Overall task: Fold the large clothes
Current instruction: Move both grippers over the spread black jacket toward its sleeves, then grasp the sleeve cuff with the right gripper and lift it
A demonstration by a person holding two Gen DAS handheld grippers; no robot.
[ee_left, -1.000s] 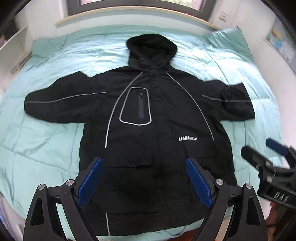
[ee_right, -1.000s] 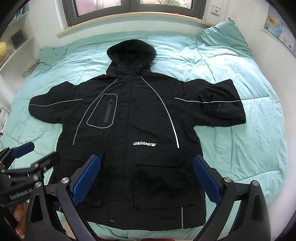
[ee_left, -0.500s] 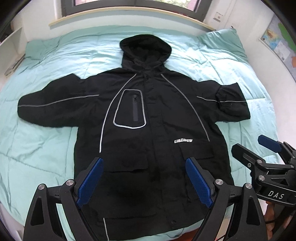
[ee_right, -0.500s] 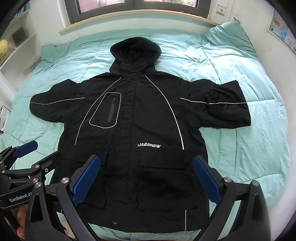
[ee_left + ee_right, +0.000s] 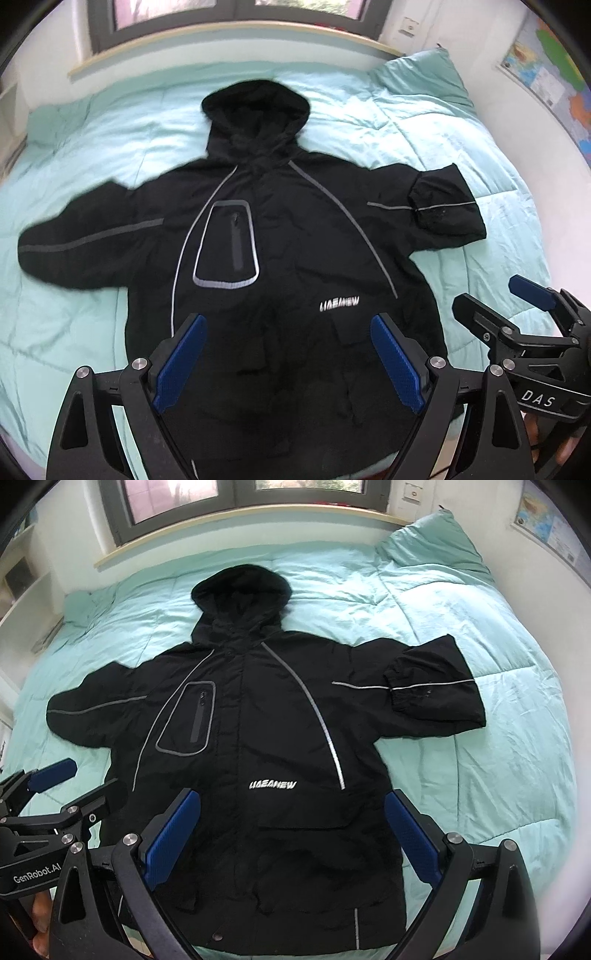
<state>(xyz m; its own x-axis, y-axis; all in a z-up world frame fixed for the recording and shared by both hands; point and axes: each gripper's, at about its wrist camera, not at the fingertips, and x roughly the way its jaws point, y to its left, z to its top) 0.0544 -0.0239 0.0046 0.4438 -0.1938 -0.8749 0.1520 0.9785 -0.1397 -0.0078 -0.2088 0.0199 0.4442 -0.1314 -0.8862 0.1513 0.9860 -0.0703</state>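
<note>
A large black hooded jacket (image 5: pixel 280 266) with grey reflective stripes and a white chest logo lies flat, front up, on the bed, sleeves spread to both sides; it also shows in the right wrist view (image 5: pixel 266 753). The right sleeve's end is folded back on itself (image 5: pixel 436 694). My left gripper (image 5: pixel 288 354) is open and empty, hovering above the jacket's lower front. My right gripper (image 5: pixel 291 834) is open and empty above the lower front too. Each gripper shows in the other's view: the right one (image 5: pixel 506 299) at the jacket's right side, the left one (image 5: pixel 79 775) at its left side.
The bed is covered by a mint green quilt (image 5: pixel 480 775) with a matching pillow (image 5: pixel 436 542) at the far right. A window and wooden sill (image 5: pixel 236 535) run behind the bed. White shelves (image 5: pixel 22 590) stand left, a wall map (image 5: pixel 550 74) hangs right.
Both grippers have moved forward and lower over the jacket, which now fills more of each view. Both stay open. The jacket has not moved.
</note>
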